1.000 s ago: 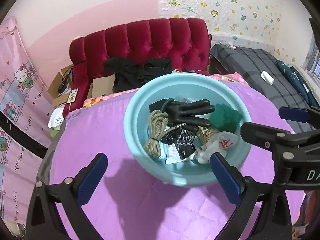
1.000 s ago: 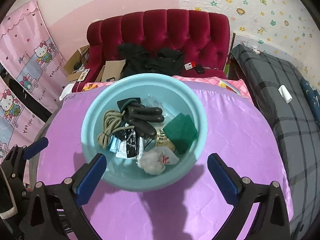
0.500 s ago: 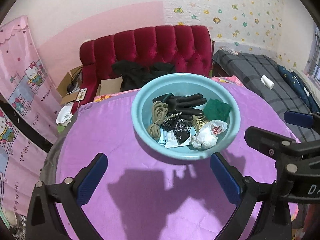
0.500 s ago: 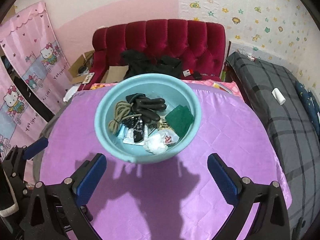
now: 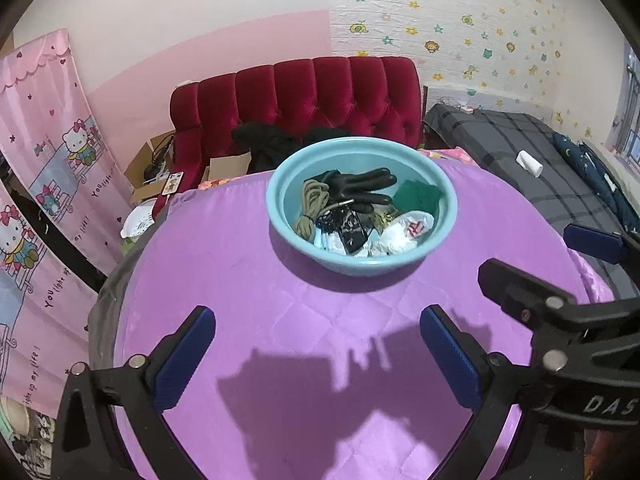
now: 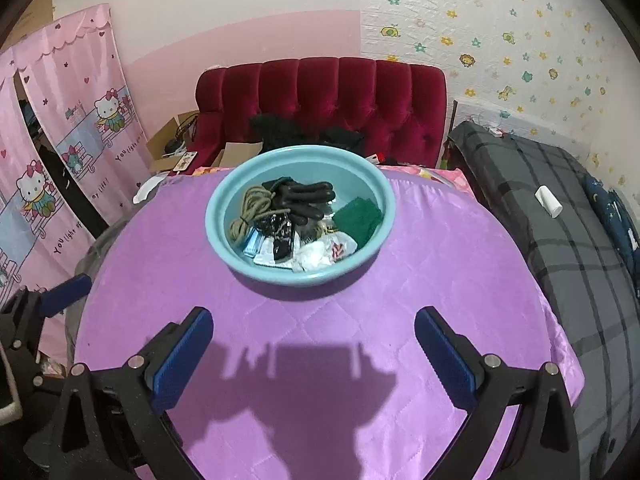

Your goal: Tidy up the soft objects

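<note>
You've backed both grippers off the teal basin (image 6: 224,196) and they're wide open, empty; that floppy black rubber glove (image 6: 306,197) at 12 o'clock pinches easiest by its cuff.

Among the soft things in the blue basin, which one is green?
The green scouring pad, at the right side of the basin. The glove is black, the rope beige, the bag white.

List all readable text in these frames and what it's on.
"DAS": white letters on the right gripper's black body, cut off by the left wrist view's edge.
"YOU light up my life !": pink cartoon-cat curtain, repeated on several panels.
Red mark on the white plastic bag in the blue basin: unreadable.
Print on the black packet: too small to read.
</note>
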Demonstrator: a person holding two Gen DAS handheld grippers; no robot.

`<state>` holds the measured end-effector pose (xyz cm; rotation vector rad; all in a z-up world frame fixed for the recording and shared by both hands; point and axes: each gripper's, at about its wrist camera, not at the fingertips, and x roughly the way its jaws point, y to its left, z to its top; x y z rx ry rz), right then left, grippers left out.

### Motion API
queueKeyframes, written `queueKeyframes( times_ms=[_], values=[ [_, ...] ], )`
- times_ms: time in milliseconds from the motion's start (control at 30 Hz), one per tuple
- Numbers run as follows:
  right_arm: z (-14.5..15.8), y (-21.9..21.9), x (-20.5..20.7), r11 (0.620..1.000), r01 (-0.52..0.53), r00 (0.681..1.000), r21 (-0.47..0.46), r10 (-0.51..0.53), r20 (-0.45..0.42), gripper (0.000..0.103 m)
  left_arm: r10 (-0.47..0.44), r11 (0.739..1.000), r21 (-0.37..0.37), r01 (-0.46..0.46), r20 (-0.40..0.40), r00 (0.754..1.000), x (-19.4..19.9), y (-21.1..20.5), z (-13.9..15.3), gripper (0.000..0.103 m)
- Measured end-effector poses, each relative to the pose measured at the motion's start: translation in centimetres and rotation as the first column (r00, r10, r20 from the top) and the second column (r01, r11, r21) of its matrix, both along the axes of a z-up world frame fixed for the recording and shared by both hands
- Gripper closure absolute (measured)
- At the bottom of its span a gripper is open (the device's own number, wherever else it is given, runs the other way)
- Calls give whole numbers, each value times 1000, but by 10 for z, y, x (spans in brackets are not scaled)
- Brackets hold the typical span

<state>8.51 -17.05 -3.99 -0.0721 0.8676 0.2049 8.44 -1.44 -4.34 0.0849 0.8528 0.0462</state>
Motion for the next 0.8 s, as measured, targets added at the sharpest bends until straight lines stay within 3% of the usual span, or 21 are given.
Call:
queueKeyframes(
  times_ms=[800],
  values=[
    [-13,-5,-28,1000,-10,1000,-10,10,17,0,32,999,-24,-33,-25,999,-28,-8,-15,0]
  ],
)
